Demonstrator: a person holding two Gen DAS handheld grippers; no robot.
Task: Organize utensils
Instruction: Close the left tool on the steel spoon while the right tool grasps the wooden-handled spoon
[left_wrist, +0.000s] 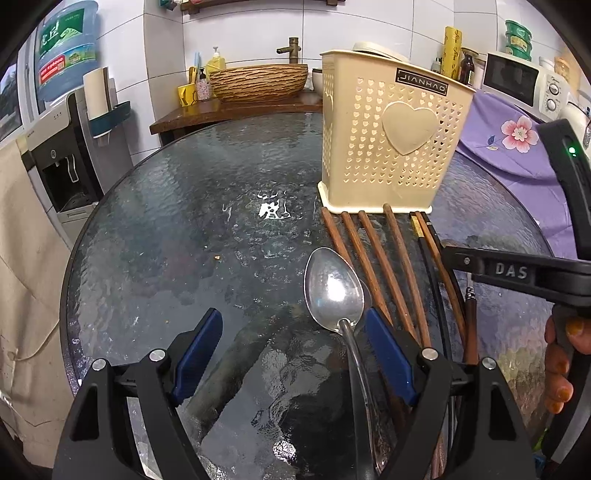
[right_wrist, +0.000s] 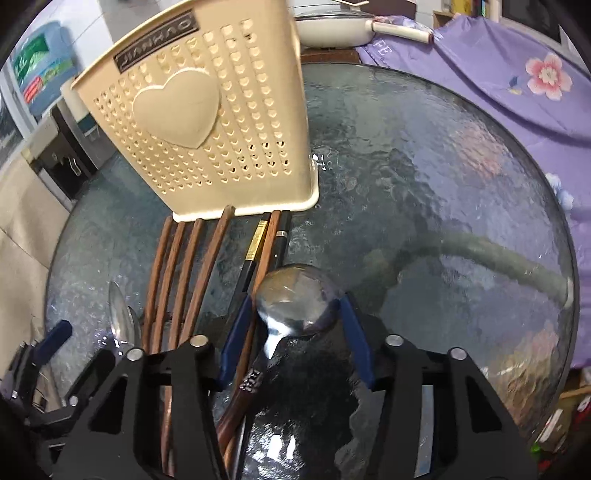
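A cream perforated utensil holder (left_wrist: 391, 140) with a raised heart stands on the round glass table (left_wrist: 184, 221); it also shows in the right wrist view (right_wrist: 207, 122). Several brown and black chopsticks (left_wrist: 384, 266) lie in front of it, also in the right wrist view (right_wrist: 192, 266). A steel spoon (left_wrist: 334, 291) lies between the fingers of my open left gripper (left_wrist: 293, 332), nearer its right finger. A round steel spoon (right_wrist: 295, 302) lies between the fingers of my open right gripper (right_wrist: 295, 321). The left gripper's spoon (right_wrist: 120, 317) shows at the left.
The right gripper's body (left_wrist: 535, 273) and the hand holding it sit at the right of the left wrist view. A purple floral cloth (right_wrist: 517, 92) lies beyond the table. A wooden counter holds a woven basin (left_wrist: 258, 81); a water dispenser (left_wrist: 62, 147) stands at the left.
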